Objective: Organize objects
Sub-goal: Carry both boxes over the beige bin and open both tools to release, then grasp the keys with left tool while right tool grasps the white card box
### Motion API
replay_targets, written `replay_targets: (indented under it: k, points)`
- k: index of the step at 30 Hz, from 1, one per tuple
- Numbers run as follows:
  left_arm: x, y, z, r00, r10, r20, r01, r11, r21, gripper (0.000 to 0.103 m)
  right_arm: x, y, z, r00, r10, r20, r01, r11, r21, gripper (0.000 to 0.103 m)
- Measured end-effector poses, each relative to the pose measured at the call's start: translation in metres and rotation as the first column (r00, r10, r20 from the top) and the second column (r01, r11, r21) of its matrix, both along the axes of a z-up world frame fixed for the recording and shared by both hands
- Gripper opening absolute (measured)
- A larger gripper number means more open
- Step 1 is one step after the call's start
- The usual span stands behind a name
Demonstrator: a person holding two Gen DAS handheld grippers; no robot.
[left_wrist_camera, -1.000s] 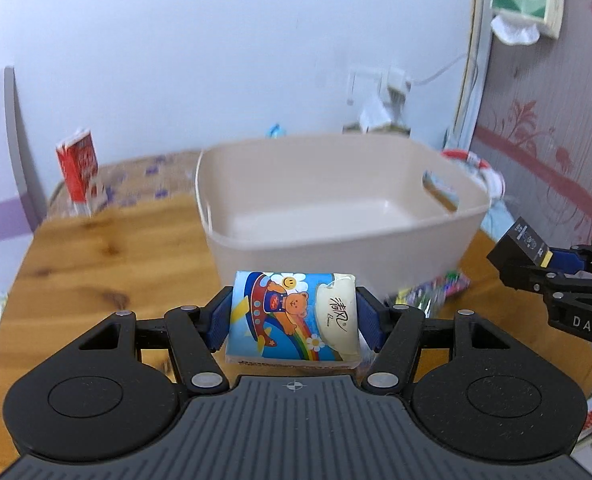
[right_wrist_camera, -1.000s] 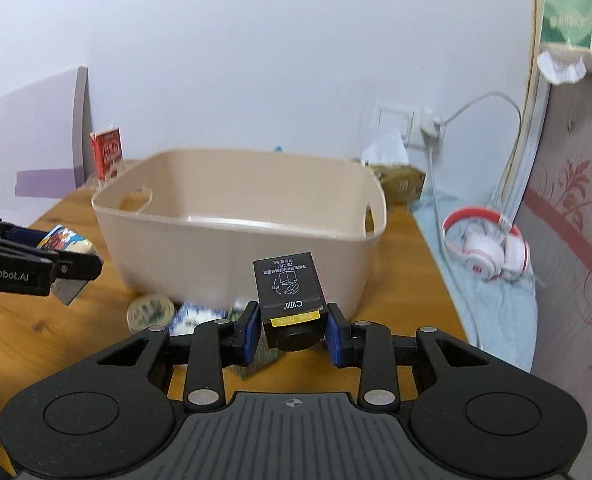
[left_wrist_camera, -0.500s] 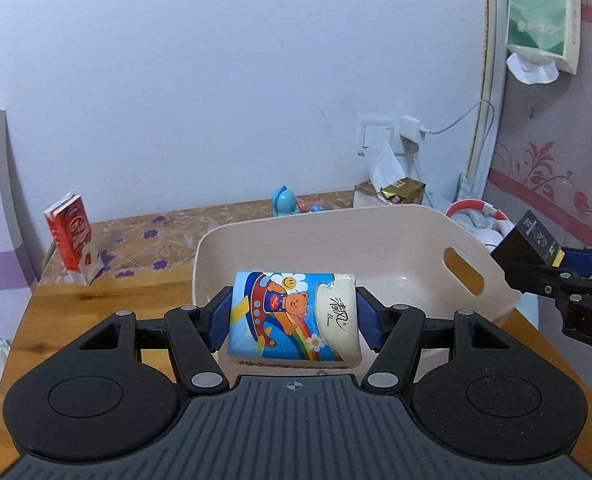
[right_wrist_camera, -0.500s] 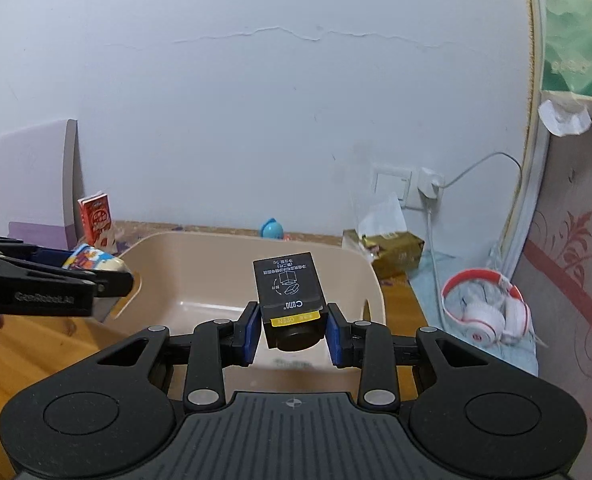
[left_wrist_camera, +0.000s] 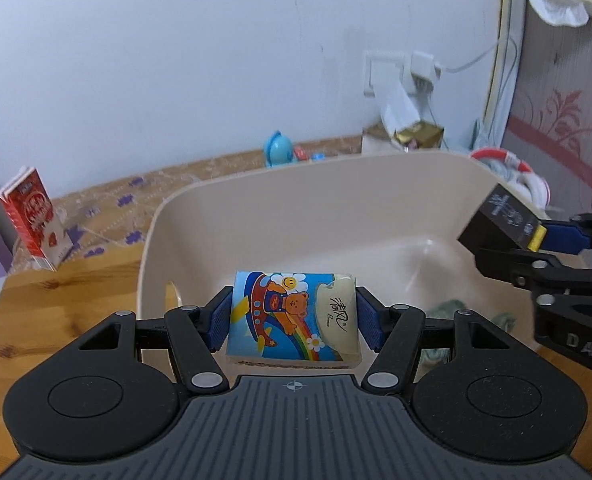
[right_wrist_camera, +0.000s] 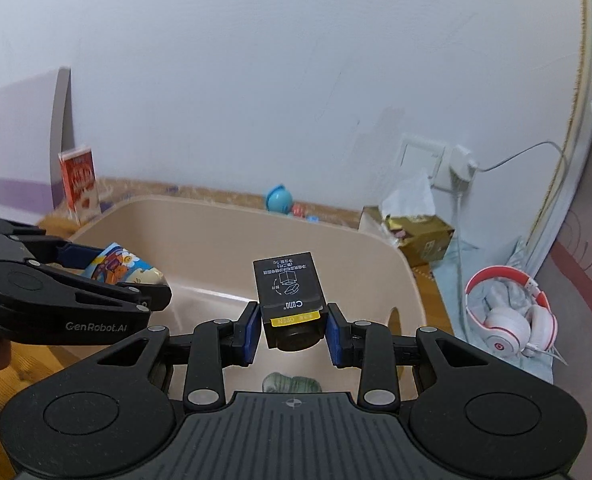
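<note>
My left gripper [left_wrist_camera: 294,320] is shut on a blue cartoon tissue pack [left_wrist_camera: 292,316] and holds it over the near left part of the beige plastic basin [left_wrist_camera: 296,200]. My right gripper [right_wrist_camera: 292,330] is shut on a small black box [right_wrist_camera: 290,292] with a yellow label, held over the basin [right_wrist_camera: 216,240]. The box also shows in the left wrist view [left_wrist_camera: 500,224], and the tissue pack in the right wrist view [right_wrist_camera: 122,266]. A greenish crumpled item [right_wrist_camera: 292,382] lies on the basin floor below.
A red carton [left_wrist_camera: 32,216] stands at the back left on the wooden table [left_wrist_camera: 56,300]. A blue toy [left_wrist_camera: 278,152], a tissue box [left_wrist_camera: 412,132] and a wall socket [left_wrist_camera: 396,72] are behind the basin. Red-and-white headphones [right_wrist_camera: 512,316] lie to the right.
Both grippers have risen and moved forward from beside the basin to over its inside, each still holding its object. The view now tilts down into the basin.
</note>
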State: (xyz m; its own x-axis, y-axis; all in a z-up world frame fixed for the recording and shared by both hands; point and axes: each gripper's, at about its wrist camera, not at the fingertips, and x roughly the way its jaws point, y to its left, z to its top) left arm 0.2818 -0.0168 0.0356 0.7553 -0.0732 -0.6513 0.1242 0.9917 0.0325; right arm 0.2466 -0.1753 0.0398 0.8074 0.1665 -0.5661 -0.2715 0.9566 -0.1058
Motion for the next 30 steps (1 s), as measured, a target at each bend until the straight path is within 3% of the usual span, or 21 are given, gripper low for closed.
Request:
replay_targets:
  k: [8,9,12,19,24,30]
  points:
    - [0.004,-0.003,-0.009,1.000,-0.008,-0.026,0.009,0.999,0.039,0.065,0.010,0.005,-0.018,0.998,0.019,-0.067,-0.021,0.999,-0.033,0.033]
    - [0.004,-0.003,-0.008,1.000,-0.001,-0.027,0.002,0.999,0.039,0.066,0.010,0.005,-0.019,0.997,0.016,-0.070,-0.018,0.999,-0.031,0.042]
    - [-0.001,-0.002,-0.004,1.000,0.011,-0.019,-0.011,0.999,0.035,0.073,0.005,0.000,-0.015,0.998,0.013,-0.058,-0.013,1.000,0.000,0.047]
    - [-0.029,0.006,0.018,0.999,0.023,0.042,-0.023,1.000,0.017,0.080,-0.022,-0.007,0.008,0.999,-0.030,0.022,0.029,1.000,0.009,0.093]
    - [-0.055,0.013,0.030,0.997,0.031,0.072,-0.032,0.999,0.011,0.082,-0.042,-0.013,0.016,0.998,-0.049,0.032,0.048,0.998,0.035,0.103]
    - [-0.089,0.018,0.033,0.995,0.018,0.095,-0.020,1.000,0.013,0.083,-0.066,-0.012,0.011,0.998,-0.057,0.005,0.057,0.997,0.053,0.103]
